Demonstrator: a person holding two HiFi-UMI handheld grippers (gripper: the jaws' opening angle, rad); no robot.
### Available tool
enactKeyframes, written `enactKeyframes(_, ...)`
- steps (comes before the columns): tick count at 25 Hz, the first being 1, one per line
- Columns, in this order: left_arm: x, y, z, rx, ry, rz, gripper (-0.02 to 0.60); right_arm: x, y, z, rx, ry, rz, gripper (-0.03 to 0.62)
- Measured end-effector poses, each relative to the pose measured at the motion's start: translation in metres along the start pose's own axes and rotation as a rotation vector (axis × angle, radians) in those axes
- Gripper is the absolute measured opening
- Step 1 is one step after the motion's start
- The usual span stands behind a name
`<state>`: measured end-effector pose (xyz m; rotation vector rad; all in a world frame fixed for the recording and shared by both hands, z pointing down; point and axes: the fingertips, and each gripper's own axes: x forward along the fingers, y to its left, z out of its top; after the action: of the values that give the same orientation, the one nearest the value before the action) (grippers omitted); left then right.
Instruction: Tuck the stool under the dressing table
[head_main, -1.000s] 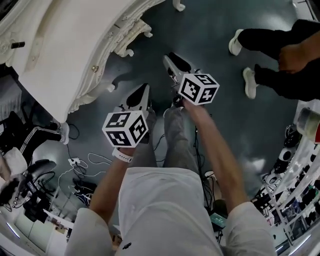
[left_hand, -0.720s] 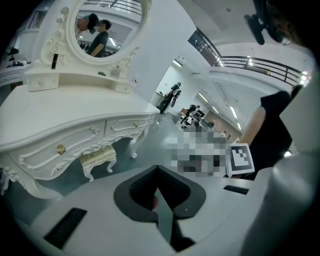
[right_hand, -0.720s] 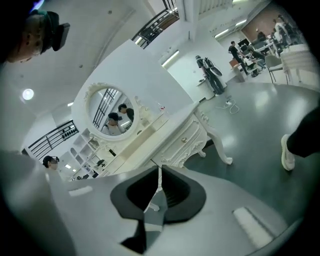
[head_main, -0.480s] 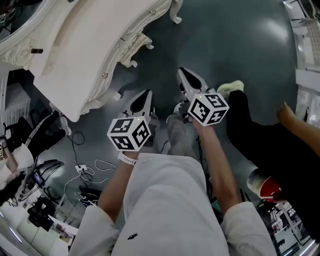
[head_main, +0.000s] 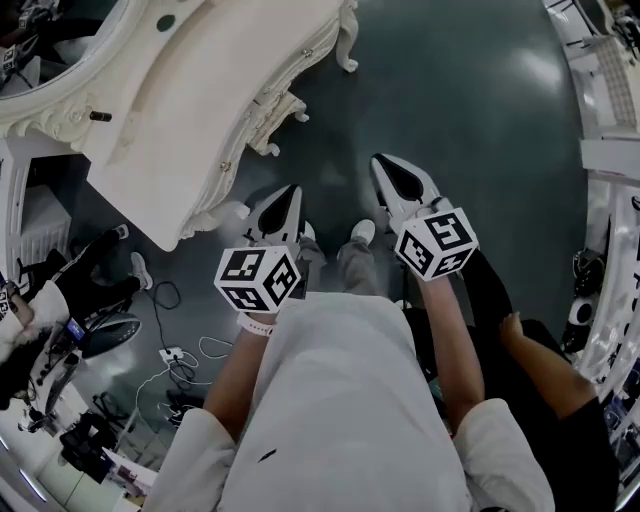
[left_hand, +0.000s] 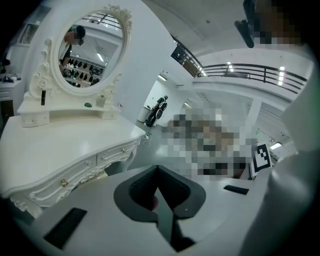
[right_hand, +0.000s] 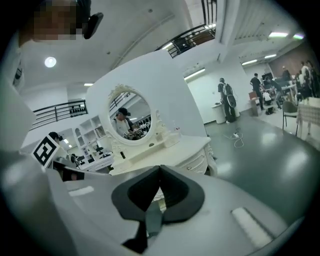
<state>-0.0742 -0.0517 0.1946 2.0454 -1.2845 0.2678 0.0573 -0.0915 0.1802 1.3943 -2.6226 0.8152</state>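
The dressing table (head_main: 190, 90) is seen at the upper left of the head view. Its long axis runs from the lower left to the upper right, and its carved front edge is turned to the lower right of the picture. The stool (head_main: 282, 105) is found under this front edge. Only a carved white strip with short curved legs is shown, and this strip runs along the table's front, parallel to it. How far the stool goes under cannot be told, because the rest is covered by the table top.

The left claw (head_main: 289, 192) is closed, with its tips pressed together and nothing between them. The right claw (head_main: 384, 162) is closed and empty in the same way. Both are held side by side above the dark floor (head_main: 450, 110) and are pointed up the picture.

The stool lies up and slightly left of the left claw, near it but apart, with bare floor between. It lies farther from the right claw, up and to the left. In the left gripper view the oval mirror (left_hand: 92, 50) is seen on the table, left of the claw.
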Motion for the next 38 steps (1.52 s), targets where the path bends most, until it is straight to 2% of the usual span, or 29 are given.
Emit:
enactKeyframes(6,-0.024,-0.021,0.025,0.075,-0.046,-0.037,0.009,-0.032,0.014,0.037,-0.078,-0.027,-0.017,0.012)
enactKeyframes(10,-0.036,-0.028,0.047,0.115,-0.106,-0.044,0.009,-0.055,0.018,0.057,-0.107,-0.060,-0.033,0.012)
enactKeyframes(22,-0.059,-0.068,0.068,0.233,-0.183,-0.087,0.009,-0.129,0.020,0.076,-0.214,-0.118,-0.112,0.012)
enactKeyframes(30,-0.058,-0.083,0.067,0.245,-0.215,-0.078,0.009,-0.154,0.016,0.076,-0.240,-0.156,-0.126,0.012)
enactKeyframes(38,-0.053,-0.091,0.070,0.248,-0.233,-0.049,0.009,-0.154,0.011,0.071,-0.261,-0.106,-0.100,0.011)
